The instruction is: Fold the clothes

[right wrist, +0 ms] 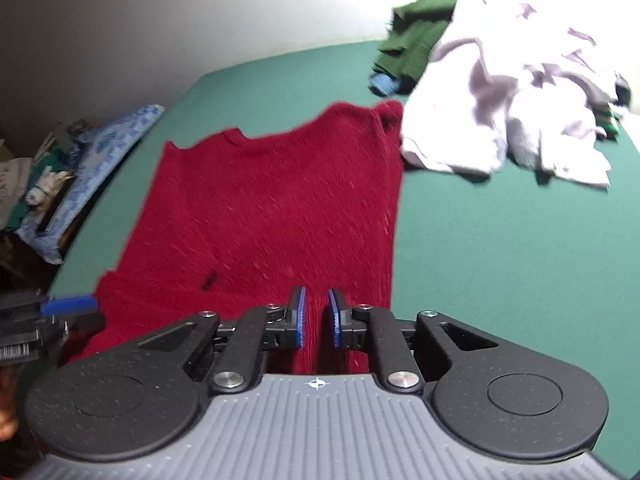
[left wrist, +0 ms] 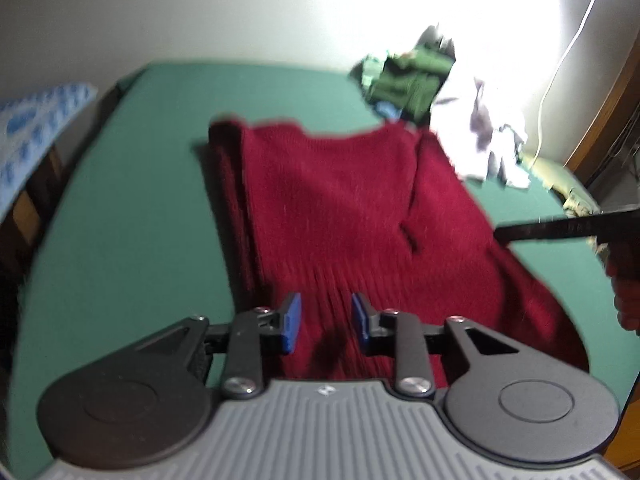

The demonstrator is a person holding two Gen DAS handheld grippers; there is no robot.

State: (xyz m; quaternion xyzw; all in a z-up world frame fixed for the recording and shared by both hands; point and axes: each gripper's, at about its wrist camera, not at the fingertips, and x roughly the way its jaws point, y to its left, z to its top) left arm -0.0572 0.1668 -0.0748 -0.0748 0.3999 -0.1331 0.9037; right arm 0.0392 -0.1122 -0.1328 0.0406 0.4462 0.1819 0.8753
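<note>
While blurred, red sweater on green table, both grippers seemingly unladen.

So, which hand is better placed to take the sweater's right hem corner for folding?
Right: the right gripper is at the red sweater hem, near its right edge; the left gripper is nearer the left.

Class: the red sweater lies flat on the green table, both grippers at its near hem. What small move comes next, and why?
Probably lower both grippers and pinch the hem: the left gripper and right gripper hover above the red sweater, jaws apart, gripping nothing.
</note>
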